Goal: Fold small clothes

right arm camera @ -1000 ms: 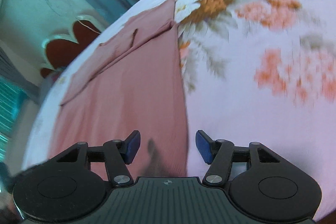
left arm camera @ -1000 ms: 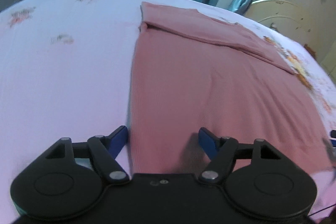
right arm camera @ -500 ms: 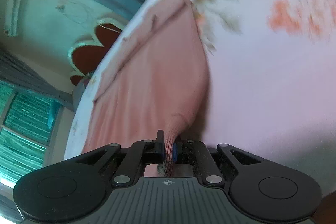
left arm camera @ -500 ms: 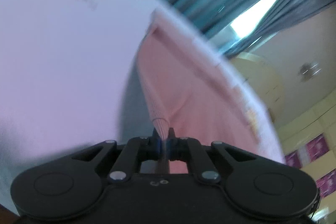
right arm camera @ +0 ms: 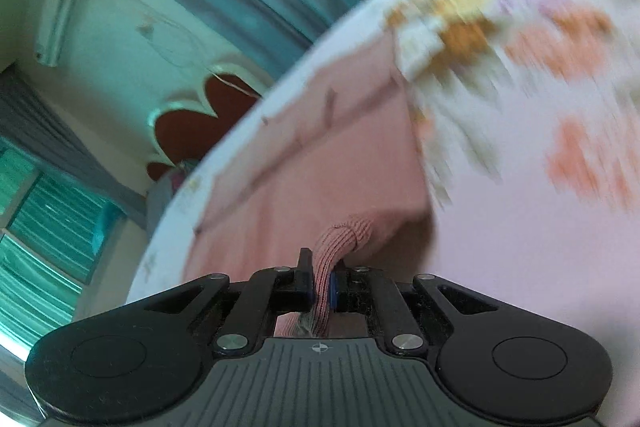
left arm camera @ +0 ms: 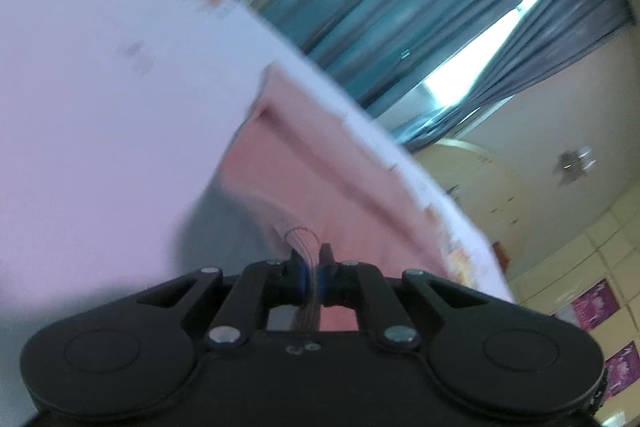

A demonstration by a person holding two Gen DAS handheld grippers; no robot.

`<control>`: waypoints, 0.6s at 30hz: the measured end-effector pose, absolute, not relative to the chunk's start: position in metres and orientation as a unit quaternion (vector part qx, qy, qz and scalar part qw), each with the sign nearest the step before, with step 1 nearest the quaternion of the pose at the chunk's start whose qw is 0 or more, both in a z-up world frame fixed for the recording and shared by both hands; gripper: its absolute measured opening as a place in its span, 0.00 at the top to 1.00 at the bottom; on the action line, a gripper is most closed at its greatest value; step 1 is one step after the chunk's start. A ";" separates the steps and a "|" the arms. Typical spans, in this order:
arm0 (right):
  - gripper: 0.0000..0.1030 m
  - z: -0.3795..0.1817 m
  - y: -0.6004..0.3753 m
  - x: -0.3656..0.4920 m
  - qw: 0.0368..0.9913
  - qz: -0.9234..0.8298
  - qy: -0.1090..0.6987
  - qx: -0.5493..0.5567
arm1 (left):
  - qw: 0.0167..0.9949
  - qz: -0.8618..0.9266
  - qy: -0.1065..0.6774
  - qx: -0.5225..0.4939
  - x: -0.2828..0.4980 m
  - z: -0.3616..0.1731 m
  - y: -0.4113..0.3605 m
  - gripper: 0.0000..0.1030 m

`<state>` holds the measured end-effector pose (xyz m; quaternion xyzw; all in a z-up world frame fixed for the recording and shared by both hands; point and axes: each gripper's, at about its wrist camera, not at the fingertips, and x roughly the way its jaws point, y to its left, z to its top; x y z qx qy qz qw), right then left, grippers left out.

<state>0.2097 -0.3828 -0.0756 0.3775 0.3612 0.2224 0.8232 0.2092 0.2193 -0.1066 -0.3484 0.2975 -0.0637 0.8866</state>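
Bed (left arm camera: 100, 147) with pale lilac sheet, blurred floral print toward 1 to 3 o'clock in right wrist view. Pink knit garment (right arm camera: 340, 163) lies spread on it, near edge raised off the sheet.

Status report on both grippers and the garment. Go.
Left hand-held gripper shut on pink garment. Right hand-held gripper shut on it too. Near edge lifted off bedsheet. Nothing obstructing.

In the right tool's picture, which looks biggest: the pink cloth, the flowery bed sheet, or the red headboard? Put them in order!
1. Flowery bed sheet.
2. Pink cloth.
3. Red headboard, though it is farther away, so its look may mislead.
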 end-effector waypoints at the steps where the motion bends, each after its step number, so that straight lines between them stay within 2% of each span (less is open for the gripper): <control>1: 0.94 -0.066 -0.384 0.222 0.829 0.224 0.349 0.376 | 0.890 -0.072 0.288 -0.345 0.222 -0.098 0.219 0.95; 5: 0.94 -0.037 -0.383 0.273 0.849 0.219 0.313 0.364 | 0.896 -0.103 0.254 -0.350 0.287 -0.072 0.218 0.95; 10: 0.94 -0.014 -0.375 0.361 0.864 0.200 0.295 0.355 | 0.893 -0.123 0.242 -0.359 0.379 -0.067 0.219 0.95; 14: 0.94 -0.025 -0.364 0.433 0.859 0.183 0.316 0.359 | 0.890 -0.118 0.269 -0.349 0.444 -0.084 0.222 0.95; 18: 0.94 -0.059 -0.349 0.497 0.847 0.164 0.355 0.359 | 0.876 -0.106 0.321 -0.345 0.505 -0.120 0.227 0.95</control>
